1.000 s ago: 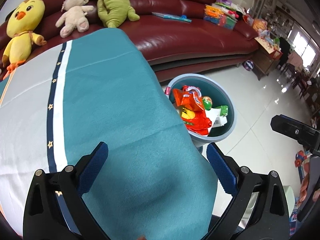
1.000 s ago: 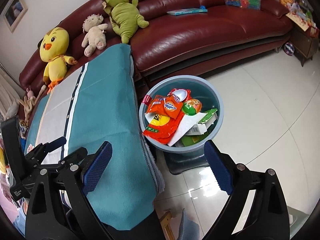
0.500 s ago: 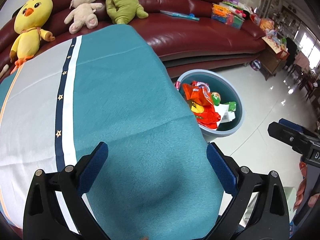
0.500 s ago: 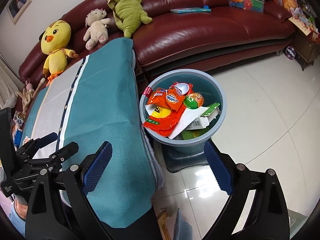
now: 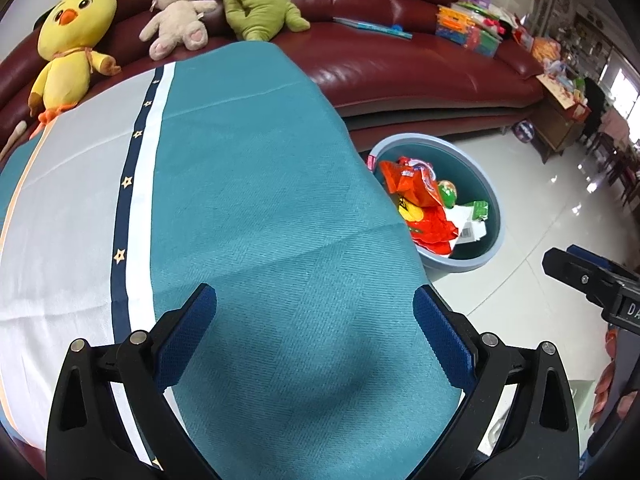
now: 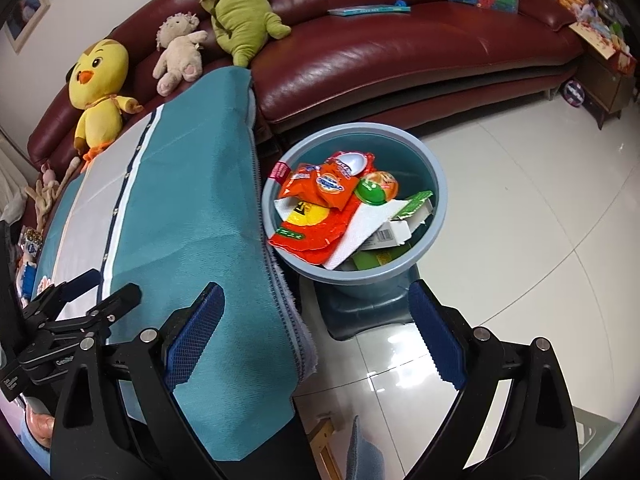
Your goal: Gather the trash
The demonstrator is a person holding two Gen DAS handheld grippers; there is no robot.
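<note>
The left gripper point(image 5: 314, 336) is hovering over the near right part of the bench point(image 5: 256, 184), which is wearing a teal woven cloth with a white panel and a navy star-dotted stripe; its blue-padded jaws are standing wide apart with nothing between them. The right gripper point(image 6: 316, 328) is hanging past the bench's right edge, partly over the glossy white tiled floor point(image 6: 540, 240), and its jaws are likewise spread wide and holding nothing. Just beside the bench's right edge, a round grey-blue plastic bin point(image 6: 438, 216) is sitting on the floor, and the collected trash is lying inside it: orange and red crinkled snack wrappers point(image 6: 320, 204), a green and orange round cup lid point(image 6: 376, 190), a white sheet of paper point(image 6: 364, 226), a small white barcode-printed box point(image 6: 388, 236) and a green packet point(image 6: 416, 206). The bin is showing in the left wrist view too point(image 5: 490, 216), partly hidden behind the cloth's edge. Behind the bench, a curved dark red leather sofa point(image 6: 400, 48) is carrying a yellow plush chick point(image 6: 98, 92), a beige plush animal point(image 6: 180, 54) and a green plush toy point(image 6: 240, 20). In the right wrist view the left gripper point(image 6: 90, 292) is appearing at the bench's near left edge.
</note>
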